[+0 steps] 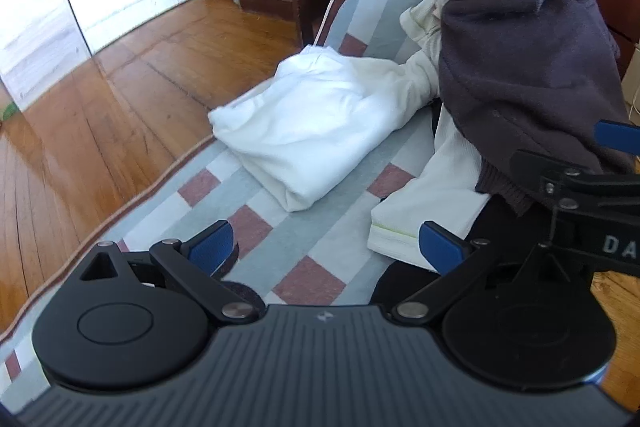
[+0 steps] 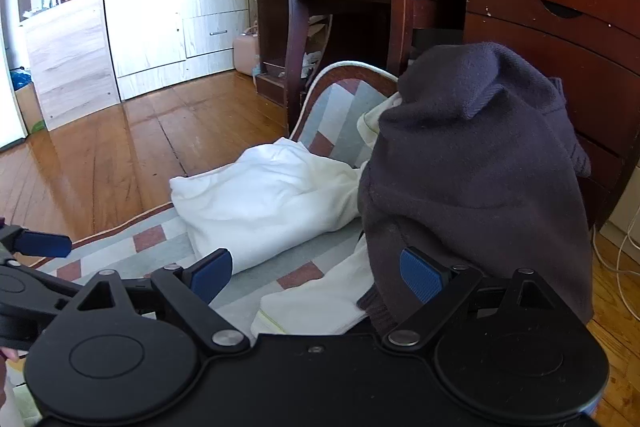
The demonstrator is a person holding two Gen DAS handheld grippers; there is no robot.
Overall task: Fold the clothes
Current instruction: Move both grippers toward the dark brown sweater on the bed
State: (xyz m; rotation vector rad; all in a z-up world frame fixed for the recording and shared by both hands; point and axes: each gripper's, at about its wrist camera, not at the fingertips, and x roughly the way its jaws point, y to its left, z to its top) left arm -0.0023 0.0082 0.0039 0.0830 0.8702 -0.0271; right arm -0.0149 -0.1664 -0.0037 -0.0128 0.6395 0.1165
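Two grippers in my feeds, both with jaws spread apart and nothing between them. My left gripper [image 1: 326, 247] hovers low over the checked rug [image 1: 320, 235], facing a folded white garment [image 1: 308, 131] that lies flat on it. Just to the right, a dark grey sweater [image 1: 520, 67] is heaped on top of a cream garment [image 1: 432, 203], whose edge sticks out beneath it onto the rug. My right gripper [image 2: 316, 275] sits close to the sweater's hem; its right finger [image 2: 420, 277] is just beside the fabric, contact uncertain. Wooden floor [image 1: 100, 115] borders the rug.
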